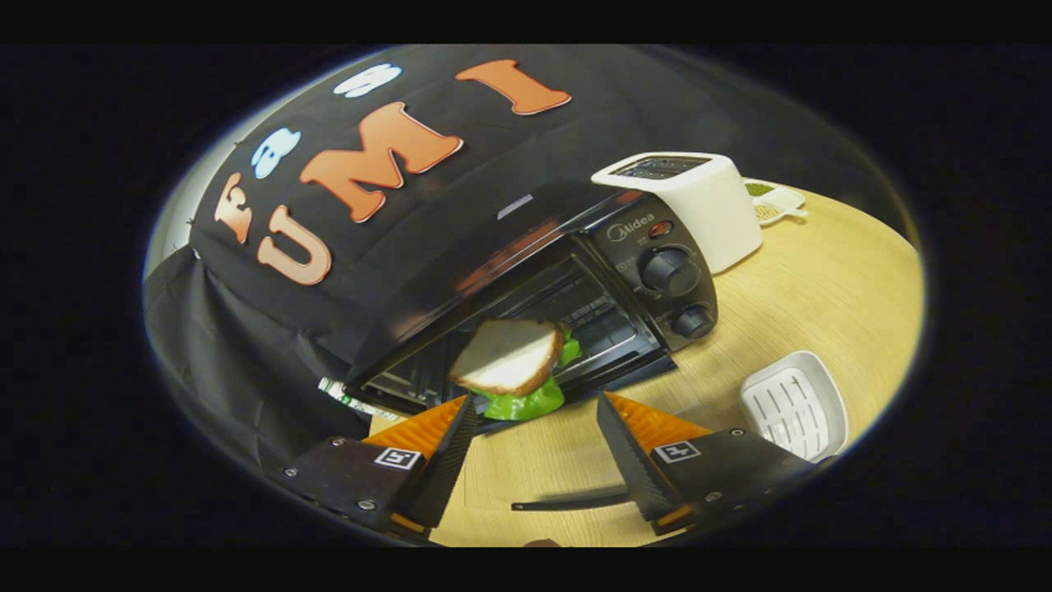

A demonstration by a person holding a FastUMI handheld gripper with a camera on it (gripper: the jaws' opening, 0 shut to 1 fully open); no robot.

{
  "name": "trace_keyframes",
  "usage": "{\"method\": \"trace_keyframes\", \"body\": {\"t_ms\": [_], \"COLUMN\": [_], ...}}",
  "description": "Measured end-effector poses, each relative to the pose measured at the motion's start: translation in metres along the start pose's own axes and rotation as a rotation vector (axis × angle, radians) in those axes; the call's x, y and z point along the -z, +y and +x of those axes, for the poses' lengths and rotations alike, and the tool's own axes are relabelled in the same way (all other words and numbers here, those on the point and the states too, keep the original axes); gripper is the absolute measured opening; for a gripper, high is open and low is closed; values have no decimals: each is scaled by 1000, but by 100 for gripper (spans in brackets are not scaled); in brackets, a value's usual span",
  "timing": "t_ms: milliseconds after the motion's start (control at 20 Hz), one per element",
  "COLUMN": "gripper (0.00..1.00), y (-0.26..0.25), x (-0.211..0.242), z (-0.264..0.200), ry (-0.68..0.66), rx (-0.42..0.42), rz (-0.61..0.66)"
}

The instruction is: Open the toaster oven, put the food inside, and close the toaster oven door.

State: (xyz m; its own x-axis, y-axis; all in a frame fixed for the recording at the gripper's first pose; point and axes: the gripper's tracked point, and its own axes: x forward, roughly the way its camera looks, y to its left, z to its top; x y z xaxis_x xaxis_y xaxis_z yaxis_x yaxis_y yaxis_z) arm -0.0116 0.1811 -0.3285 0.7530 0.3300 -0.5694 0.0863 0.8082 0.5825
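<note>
At the centre of the frame the sandwich lies at the mouth of the oven, a bread slice on top and green lettuce spilling out below. It appears to rest on the dropped door or the front of the rack; which one I cannot tell. Lower down, the gripper is released: its two fingers stand wide apart with bare table between them, and the left fingertip sits just beside the lettuce without pressing it. The oven's knobs are right of the opening. At upper right stands a white toaster with a small dish behind it. At lower right lies a white slotted tray.

The risk, as I judge it, is that the sandwich sits too near the front. Raising the door could then catch the lettuce, tip the bread off, or stop the door short. A clumsy push inward could also shear the layers apart.
</note>
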Motion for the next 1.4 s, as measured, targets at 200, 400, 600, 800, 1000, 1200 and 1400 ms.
{"method": "trace_keyframes", "body": {"t_ms": [200,400,600,800,1000,1200,1400], "gripper": [88,89,89,89,89,89,89], "y": [2,-2,-17,-34,-42,-55,-58], "x": [19,56,92,120,148,162,167], "z": [-22,-40,-48,-52,-52,-43,-32], "ry": [25,90,167,241,293,348,378], "rx": [1,28,71,136,156,204,248], "rz": [-130,-307,-427,-455,-503,-551,-559]}}
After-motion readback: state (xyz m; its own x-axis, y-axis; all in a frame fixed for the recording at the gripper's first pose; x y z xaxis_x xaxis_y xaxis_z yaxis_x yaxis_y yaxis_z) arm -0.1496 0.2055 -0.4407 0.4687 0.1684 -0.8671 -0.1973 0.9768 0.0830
